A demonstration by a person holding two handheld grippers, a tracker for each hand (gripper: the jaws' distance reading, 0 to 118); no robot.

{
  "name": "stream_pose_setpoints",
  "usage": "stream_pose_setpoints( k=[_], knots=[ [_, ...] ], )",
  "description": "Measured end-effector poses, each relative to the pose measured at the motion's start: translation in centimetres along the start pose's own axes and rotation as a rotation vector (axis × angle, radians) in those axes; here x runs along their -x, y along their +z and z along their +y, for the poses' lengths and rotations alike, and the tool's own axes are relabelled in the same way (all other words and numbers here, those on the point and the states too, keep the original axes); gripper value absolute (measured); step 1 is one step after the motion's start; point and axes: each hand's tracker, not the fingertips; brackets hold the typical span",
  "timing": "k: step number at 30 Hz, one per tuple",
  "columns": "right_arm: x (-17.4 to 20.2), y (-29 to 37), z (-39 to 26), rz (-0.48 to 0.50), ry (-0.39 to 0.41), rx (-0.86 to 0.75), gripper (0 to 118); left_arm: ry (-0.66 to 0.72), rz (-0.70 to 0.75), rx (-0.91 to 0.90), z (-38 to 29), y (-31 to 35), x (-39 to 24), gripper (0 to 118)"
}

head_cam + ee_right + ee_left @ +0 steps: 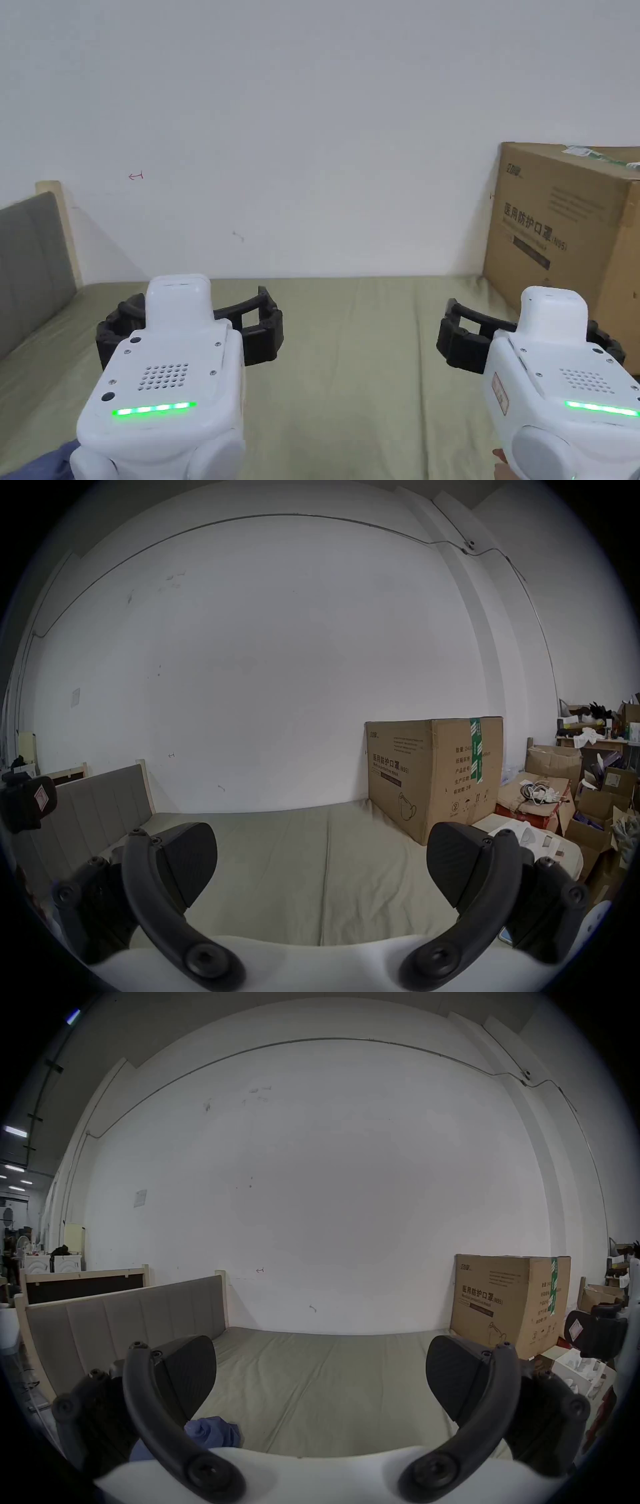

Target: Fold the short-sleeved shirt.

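On the bed, against the white wall, stands a cardboard box printed with dark characters and "(N95)". The left gripper and right gripper hover above the green sheet, both released, jaws wide apart, holding nothing. The crumpled blue shirt lies just below the left gripper, near its left jaw.

The bed has a plain olive-green sheet and a grey headboard, the wall is white, the box is brown with green tape, the shirt is blue, and both grippers are white with black jaws and green lights.
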Motion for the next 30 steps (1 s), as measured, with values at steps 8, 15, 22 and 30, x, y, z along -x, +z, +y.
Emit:
stream_pose_setpoints(
  k=[8, 15, 22, 30],
  knots=[
    [0.1, 1.0, 0.0, 0.009, 0.055, -0.047, 118, -0.020, -0.011, -0.005, 0.0, 0.0, -0.2, 118],
    [0.4, 1.3, 0.3, 0.021, 0.075, -0.058, 118, 0.022, -0.042, 0.006, 0.0, 0.1, 0.0, 118],
    [1.2, 1.5, 0.1, 0.032, 0.126, -0.088, 118, 0.042, -0.055, 0.011, 0.0, -0.1, 0.0, 118],
    [0.9, 1.6, 0.3, 0.046, 0.096, -0.094, 118, 0.041, -0.067, 0.014, 0.1, -0.4, -0.3, 118]
  ],
)
